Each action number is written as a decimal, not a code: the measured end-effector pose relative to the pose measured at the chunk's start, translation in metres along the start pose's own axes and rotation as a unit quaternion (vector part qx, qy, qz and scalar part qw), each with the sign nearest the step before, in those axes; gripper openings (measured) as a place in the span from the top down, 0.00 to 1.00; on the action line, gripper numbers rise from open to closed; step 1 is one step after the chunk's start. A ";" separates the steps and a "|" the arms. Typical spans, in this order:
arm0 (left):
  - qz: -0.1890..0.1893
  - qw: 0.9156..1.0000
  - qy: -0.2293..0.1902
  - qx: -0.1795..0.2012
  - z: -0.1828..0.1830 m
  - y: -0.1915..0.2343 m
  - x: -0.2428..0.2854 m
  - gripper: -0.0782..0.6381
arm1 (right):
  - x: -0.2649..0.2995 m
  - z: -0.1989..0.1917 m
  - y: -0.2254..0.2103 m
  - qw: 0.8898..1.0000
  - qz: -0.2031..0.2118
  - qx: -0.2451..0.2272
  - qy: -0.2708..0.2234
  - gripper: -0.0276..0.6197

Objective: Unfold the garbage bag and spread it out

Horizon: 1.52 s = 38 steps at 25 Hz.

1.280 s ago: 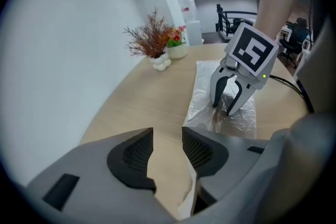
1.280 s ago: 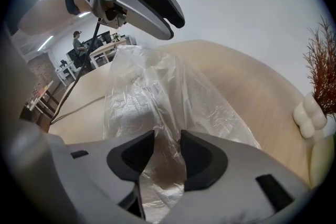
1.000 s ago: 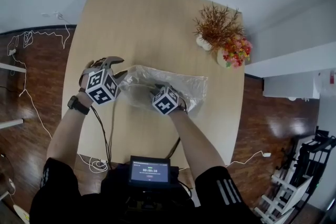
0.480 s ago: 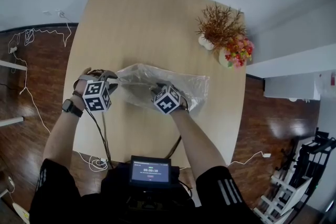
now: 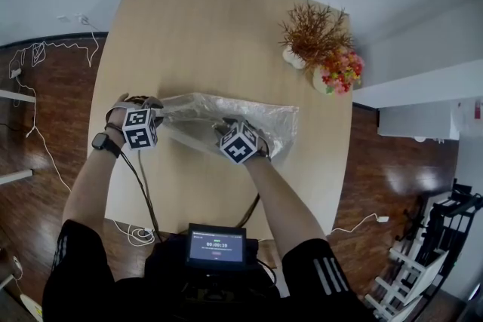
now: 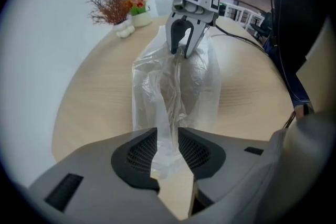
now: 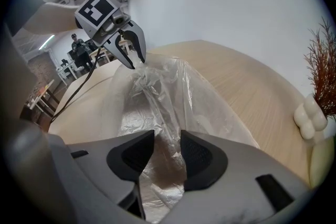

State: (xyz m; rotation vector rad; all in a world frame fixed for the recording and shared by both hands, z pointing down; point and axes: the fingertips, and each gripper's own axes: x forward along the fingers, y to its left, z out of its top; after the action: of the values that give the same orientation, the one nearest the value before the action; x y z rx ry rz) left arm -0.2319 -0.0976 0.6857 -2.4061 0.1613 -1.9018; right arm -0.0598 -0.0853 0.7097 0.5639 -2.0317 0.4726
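A clear, crinkled garbage bag (image 5: 226,115) lies stretched across the wooden table (image 5: 196,34), pulled into a long band between my two grippers. My left gripper (image 5: 155,111) is at the bag's left end, near the table's left edge. Its jaws closed onto the film and have just been opening slightly; a twisted strip of bag (image 6: 169,113) still sits pinched between its pads (image 6: 137,153). My right gripper (image 5: 226,126) holds the near edge at mid-bag, with bunched film (image 7: 165,113) between its pads (image 7: 197,157). Each gripper view shows the opposite gripper: the right (image 6: 185,39), the left (image 7: 130,50).
A dried-plant vase (image 5: 309,38) and a small pot of coloured flowers (image 5: 339,75) stand at the table's right edge, beyond the bag. A screen (image 5: 216,245) sits at my waist. Cables (image 5: 143,185) run from the grippers down past the table's near edge.
My left gripper has moved left and down toward the table's left edge, drawing the bag's left end with it. The bag is now longer and flatter. The right gripper has stayed put.
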 end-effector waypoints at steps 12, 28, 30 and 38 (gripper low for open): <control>-0.030 0.999 0.035 0.011 -0.020 0.000 0.028 0.56 | -0.002 0.000 0.002 1.000 0.002 -0.012 -0.003 0.65; -0.104 0.993 0.036 -0.042 -0.017 0.002 0.028 0.53 | -0.003 0.002 0.000 0.999 0.019 0.010 -0.028 0.58; -0.107 0.993 0.037 -0.044 -0.017 0.002 0.028 0.52 | -0.005 0.003 -0.001 0.999 0.023 0.017 -0.032 0.50; -0.107 0.993 0.040 -0.044 -0.017 0.002 0.031 0.52 | -0.057 0.032 -0.017 0.993 -0.006 0.026 -0.111 0.49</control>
State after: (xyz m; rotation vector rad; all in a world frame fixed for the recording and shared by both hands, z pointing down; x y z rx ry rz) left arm -0.2417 -0.1032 0.7193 -2.4948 -0.0098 -2.1245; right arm -0.0469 -0.1050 0.6458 0.6862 -2.2310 0.4724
